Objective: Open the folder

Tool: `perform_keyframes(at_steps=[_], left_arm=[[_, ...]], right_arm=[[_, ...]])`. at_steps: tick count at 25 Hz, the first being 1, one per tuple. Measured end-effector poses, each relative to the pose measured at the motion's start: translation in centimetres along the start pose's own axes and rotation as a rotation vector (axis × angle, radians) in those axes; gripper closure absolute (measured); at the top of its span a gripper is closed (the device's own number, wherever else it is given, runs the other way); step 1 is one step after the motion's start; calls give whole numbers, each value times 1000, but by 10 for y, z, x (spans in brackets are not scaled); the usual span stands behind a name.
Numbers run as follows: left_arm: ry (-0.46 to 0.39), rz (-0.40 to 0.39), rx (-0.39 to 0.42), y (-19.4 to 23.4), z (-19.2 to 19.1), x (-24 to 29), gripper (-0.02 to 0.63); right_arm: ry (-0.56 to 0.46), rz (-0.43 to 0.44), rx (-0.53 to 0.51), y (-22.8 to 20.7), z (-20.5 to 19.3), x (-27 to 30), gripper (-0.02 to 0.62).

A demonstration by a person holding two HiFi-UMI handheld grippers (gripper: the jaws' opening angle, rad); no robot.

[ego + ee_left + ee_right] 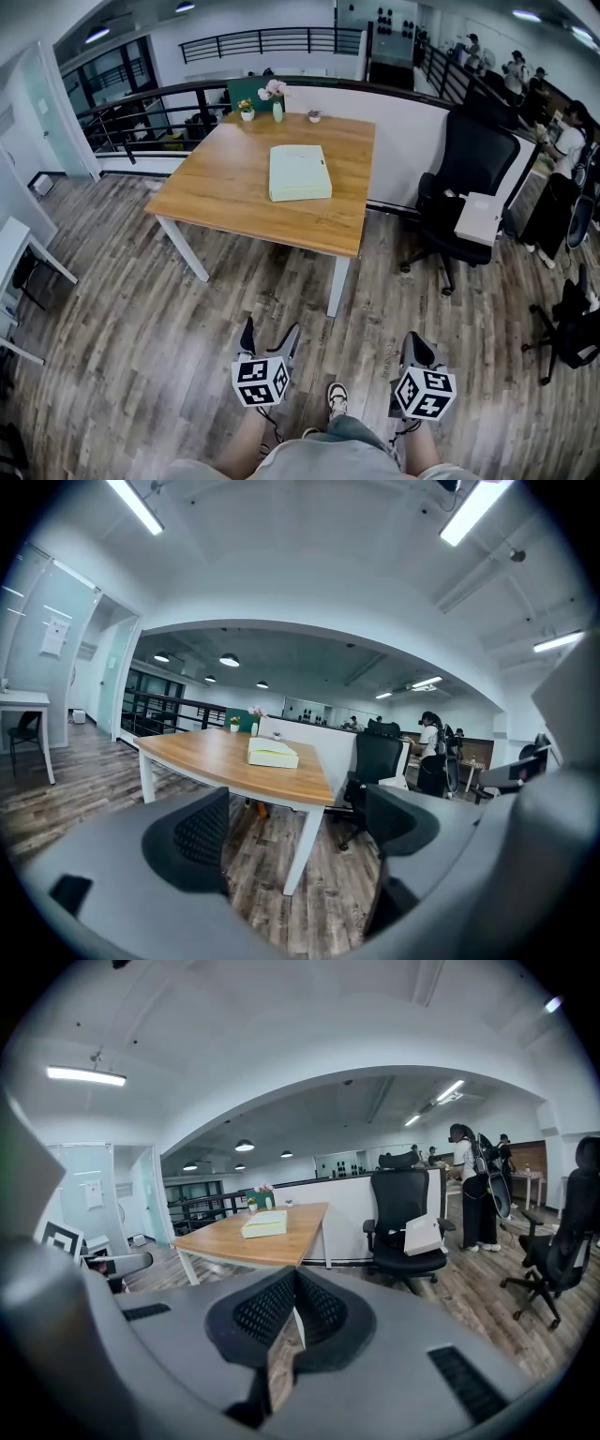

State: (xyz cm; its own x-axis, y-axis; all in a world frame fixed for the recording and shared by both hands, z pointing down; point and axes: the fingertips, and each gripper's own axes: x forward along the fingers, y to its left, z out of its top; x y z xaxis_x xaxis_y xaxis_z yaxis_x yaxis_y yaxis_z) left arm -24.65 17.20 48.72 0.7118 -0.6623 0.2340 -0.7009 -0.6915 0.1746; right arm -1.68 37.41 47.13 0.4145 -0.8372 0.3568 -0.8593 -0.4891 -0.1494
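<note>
Folder (300, 172) lies on table (234, 202), well beyond left gripper (270, 330) and right gripper (413, 342).

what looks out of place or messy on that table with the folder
Nothing stands out. The folder lies flat and closed on the wooden table, and the small plants at its far edge stand upright. No spill or damage shows.

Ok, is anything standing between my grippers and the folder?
Nothing visible: only floor separates the left gripper and right gripper from the table; the folder lies alone mid-table, plants behind it.
</note>
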Motion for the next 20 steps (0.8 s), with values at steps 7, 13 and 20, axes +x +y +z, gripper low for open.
perform_keyframes(at_steps=[7,13,20], left_arm=[[-11,34,-7,6,21,71,147],[-13,73,-19,5,37,131,147],[-15,99,-25,5,52,190,147]], right_arm=[[0,39,-20,-16,35,75,594],[1,82,-42,-30,71,139,594],[10,110,-45,-50,96,202,594]])
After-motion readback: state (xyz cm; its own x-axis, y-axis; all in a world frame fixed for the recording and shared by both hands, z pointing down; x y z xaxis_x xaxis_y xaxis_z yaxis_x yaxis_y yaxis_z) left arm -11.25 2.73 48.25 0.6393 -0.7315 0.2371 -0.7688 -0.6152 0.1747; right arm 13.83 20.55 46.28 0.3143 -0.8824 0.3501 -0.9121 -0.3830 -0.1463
